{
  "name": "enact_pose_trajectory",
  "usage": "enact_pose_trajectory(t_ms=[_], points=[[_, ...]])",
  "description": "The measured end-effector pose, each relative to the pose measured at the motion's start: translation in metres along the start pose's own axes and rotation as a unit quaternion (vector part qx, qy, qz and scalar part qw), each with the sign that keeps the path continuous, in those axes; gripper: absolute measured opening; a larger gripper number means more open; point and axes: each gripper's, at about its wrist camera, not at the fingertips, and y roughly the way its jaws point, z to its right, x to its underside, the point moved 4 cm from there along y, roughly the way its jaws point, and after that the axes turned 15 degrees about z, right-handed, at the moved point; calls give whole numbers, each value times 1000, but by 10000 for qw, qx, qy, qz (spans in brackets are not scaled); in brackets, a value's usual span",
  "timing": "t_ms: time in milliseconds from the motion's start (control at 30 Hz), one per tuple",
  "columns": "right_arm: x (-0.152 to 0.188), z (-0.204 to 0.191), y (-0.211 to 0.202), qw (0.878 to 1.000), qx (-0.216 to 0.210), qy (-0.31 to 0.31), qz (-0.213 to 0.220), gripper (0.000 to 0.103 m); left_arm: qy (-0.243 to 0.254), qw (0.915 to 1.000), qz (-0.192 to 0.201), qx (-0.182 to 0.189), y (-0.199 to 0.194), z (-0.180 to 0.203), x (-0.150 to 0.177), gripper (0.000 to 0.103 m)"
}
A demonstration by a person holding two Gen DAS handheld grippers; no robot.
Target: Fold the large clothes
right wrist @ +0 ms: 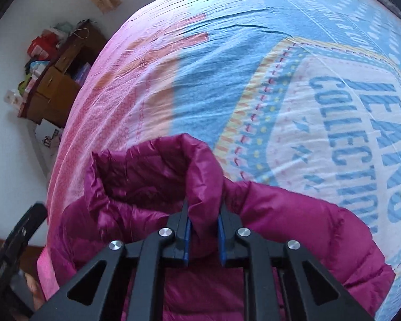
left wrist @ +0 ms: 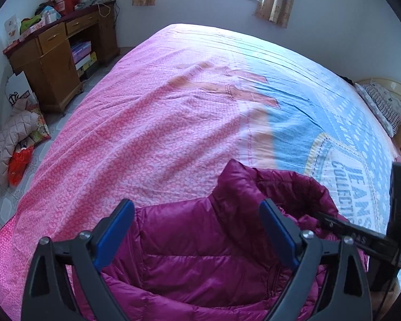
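A magenta puffer jacket (left wrist: 200, 254) lies on the near part of the bed, its collar (right wrist: 195, 160) standing up towards the middle of the bed. In the left wrist view my left gripper (left wrist: 196, 206) is open, its blue pads wide apart just above the jacket's shoulder beside the collar. Nothing is pinched between them. My right gripper (right wrist: 204, 206) is shut on a fold of the collar, and the fabric bulges up between its fingers. Part of the right gripper's frame (left wrist: 361, 238) reaches in from the right of the left wrist view.
The bed cover (left wrist: 147, 120) is pink on the left and blue with printed lettering on the right. A wooden desk (left wrist: 58, 53) with clutter stands at the far left. Clothes and bags (left wrist: 13, 139) lie on the floor beside the bed. A pillow (left wrist: 385, 104) sits at the right.
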Motion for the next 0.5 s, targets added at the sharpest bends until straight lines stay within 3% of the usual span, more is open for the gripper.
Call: enact_pose_trajectory(t_ms=[200,333,433,500], points=[[28,29,-21,9995,-255,-29,178,14,34,10000,-49,70,9,26,-4,96],[43,43,-17,9950,-686,-8,727,14,335,9993,-147,-28,20,47,5,95],[53,52,-17,9853,-1100,-54,1307,12,502,9982,-308,-146,31,53,16,84],[54,52,-18,9840,-1143,-6,1366,12,561,9974,-409,-188,37,52,23,76]])
